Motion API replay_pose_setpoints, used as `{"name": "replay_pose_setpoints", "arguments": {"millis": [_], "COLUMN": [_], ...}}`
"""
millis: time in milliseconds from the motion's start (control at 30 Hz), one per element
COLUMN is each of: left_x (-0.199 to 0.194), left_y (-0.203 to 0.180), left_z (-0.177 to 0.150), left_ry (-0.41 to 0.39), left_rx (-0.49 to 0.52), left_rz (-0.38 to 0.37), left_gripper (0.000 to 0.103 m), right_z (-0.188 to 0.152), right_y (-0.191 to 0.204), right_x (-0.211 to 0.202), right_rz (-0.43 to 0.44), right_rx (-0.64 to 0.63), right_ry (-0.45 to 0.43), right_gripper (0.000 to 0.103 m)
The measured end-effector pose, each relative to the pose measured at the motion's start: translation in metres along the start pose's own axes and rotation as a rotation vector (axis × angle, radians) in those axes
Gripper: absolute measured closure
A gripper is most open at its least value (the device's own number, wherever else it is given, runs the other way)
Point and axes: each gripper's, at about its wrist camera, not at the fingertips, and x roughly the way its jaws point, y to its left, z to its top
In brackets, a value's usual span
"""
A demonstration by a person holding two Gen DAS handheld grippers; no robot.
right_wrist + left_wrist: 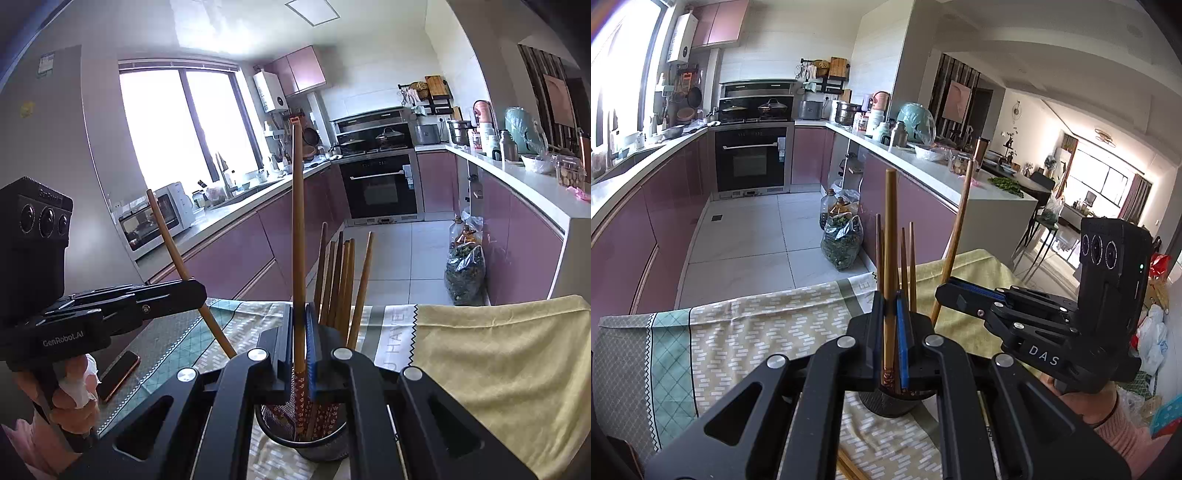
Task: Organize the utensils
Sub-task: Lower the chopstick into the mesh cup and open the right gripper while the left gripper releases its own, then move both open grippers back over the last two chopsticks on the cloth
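My left gripper (891, 325) is shut on a wooden chopstick (890, 236) and holds it upright over a black mesh holder (886, 404). The holder stands on the patterned tablecloth (746, 332) with several chopsticks (908, 266) in it. My right gripper (300, 343) is shut on another chopstick (297, 221), its lower end inside the mesh holder (295, 428) among several chopsticks (340, 280). Each gripper shows in the other's view, the right (942, 291) and the left (201, 291), each with its chopstick slanting.
A phone (118, 374) lies on the cloth at the left. A yellow cloth (498, 354) covers the table's right part. Loose chopsticks (849, 469) lie near the front edge. Bags of greens (842, 243) stand on the kitchen floor beyond the table.
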Motion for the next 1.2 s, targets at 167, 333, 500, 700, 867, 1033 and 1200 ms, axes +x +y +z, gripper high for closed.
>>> {"name": "replay_pose_setpoints", "arguments": {"millis": [167,333,500,700,867,1033,1200], "left_x": [0.008,0.019,0.028,0.047,0.057,0.064,0.063], "left_y": [-0.006,-0.010,-0.006,0.001,0.005,0.011,0.015], "left_z": [-0.003,-0.004,-0.003,-0.002,0.000,-0.003,-0.009], "left_ry": [0.048,0.099,0.140,0.164,0.170,0.182,0.171], "left_rx": [0.031,0.063,0.063,0.056,0.040,0.022,0.012], "left_rz": [0.009,0.022,0.020,0.027,0.024,0.018,0.011], "left_gripper": [0.096,0.096,0.096,0.096,0.095,0.095,0.092], "right_z": [-0.007,-0.015,-0.022,-0.027,-0.027,-0.028,-0.028], "right_y": [-0.004,-0.007,-0.012,-0.018,-0.021,-0.021,-0.019], "right_x": [0.007,0.015,0.024,0.035,0.037,0.037,0.034], "right_rz": [-0.005,-0.010,-0.010,-0.014,-0.016,-0.019,-0.013], "right_rx": [0.011,0.022,0.042,0.058,0.069,0.075,0.077], "right_ry": [0.034,0.077,0.118,0.146,0.148,0.150,0.148], "right_gripper": [0.097,0.097,0.097,0.097,0.097,0.096,0.095]}}
